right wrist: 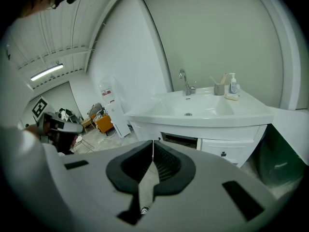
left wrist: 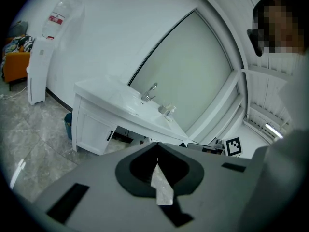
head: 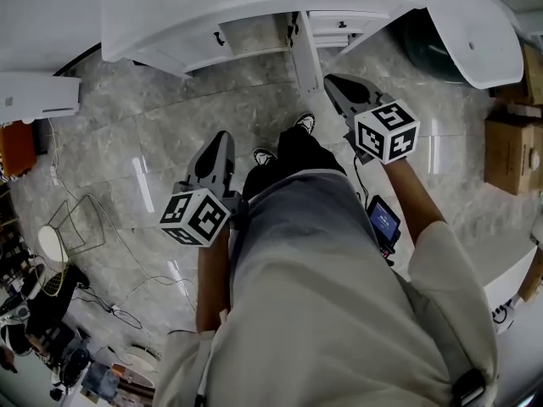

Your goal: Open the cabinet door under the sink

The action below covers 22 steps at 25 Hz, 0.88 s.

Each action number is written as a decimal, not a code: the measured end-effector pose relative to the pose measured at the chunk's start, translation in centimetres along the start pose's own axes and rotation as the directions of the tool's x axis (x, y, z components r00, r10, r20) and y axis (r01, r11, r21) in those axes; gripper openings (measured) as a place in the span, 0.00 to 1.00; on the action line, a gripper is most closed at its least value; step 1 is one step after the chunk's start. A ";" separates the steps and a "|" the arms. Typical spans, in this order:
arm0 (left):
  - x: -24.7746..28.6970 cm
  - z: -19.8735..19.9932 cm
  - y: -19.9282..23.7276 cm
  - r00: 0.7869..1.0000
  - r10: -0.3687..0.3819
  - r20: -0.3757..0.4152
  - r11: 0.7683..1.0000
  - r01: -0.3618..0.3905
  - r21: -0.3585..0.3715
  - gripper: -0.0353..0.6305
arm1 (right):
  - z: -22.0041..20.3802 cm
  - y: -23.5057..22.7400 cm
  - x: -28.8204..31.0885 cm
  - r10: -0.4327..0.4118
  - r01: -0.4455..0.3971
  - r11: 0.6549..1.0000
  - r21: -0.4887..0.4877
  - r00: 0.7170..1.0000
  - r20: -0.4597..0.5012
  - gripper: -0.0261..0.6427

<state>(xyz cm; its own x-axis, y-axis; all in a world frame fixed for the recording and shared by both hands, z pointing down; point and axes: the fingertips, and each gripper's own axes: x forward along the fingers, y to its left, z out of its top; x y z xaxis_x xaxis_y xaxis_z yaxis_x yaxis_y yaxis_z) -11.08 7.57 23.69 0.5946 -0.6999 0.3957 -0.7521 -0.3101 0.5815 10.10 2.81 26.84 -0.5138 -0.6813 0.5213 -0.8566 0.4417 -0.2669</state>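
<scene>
Under the sink (right wrist: 193, 108), the white cabinet (left wrist: 82, 115) shows three sections. At its left end, as the person faces it, a door (left wrist: 91, 129) with a black handle (left wrist: 110, 135) sits flush and closed. The middle bay (right wrist: 181, 140) is dark and uncovered. At the right edge of that bay, a narrow white panel (head: 304, 53) projects from the cabinet front over the grey marble floor (head: 153, 142) toward the person. It reads as a cabinet door seen edge-on, but this cannot be confirmed. A drawer front (right wrist: 224, 152) with a small black knob lies to the right of the bay.

The left gripper (head: 222, 136) is held low beside the person's left leg, well apart from the cabinet. Its jaws are pressed together with nothing between them.

The right gripper (head: 333, 79) is held farther forward, with its tips near the projecting panel. The right gripper view shows open space between the jaws and the cabinet. Its jaws are also pressed together and empty.

On the worktop, the faucet (right wrist: 185, 83) stands at the back edge. A cup (right wrist: 219, 88) and a soap bottle (right wrist: 233, 85) stand near the back right corner.
</scene>
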 end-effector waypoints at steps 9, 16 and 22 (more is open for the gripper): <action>-2.3 3.4 0.0 0.995 0.048 0.086 0.991 -0.058 0.119 0.05 | 3.3 3.7 -2.4 0.049 -0.046 0.998 -0.050 0.997 0.058 0.06; -3.6 4.8 0.1 0.990 0.063 0.128 0.986 -0.081 0.147 0.05 | 5.9 7.3 -3.8 0.099 -0.087 0.988 -0.125 0.991 0.092 0.06; -4.7 5.8 0.6 0.984 0.077 0.162 0.985 -0.100 0.142 0.05 | 7.4 9.4 -3.9 0.117 -0.093 0.981 -0.172 0.984 0.135 0.06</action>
<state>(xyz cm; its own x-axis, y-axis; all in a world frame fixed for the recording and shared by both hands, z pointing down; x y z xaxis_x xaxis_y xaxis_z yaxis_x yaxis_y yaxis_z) -15.96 6.92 18.03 0.4813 -0.8165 0.3190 -0.8406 -0.3266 0.4322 3.74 5.28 16.29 -0.6119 -0.6976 0.3728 -0.7842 0.5965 -0.1708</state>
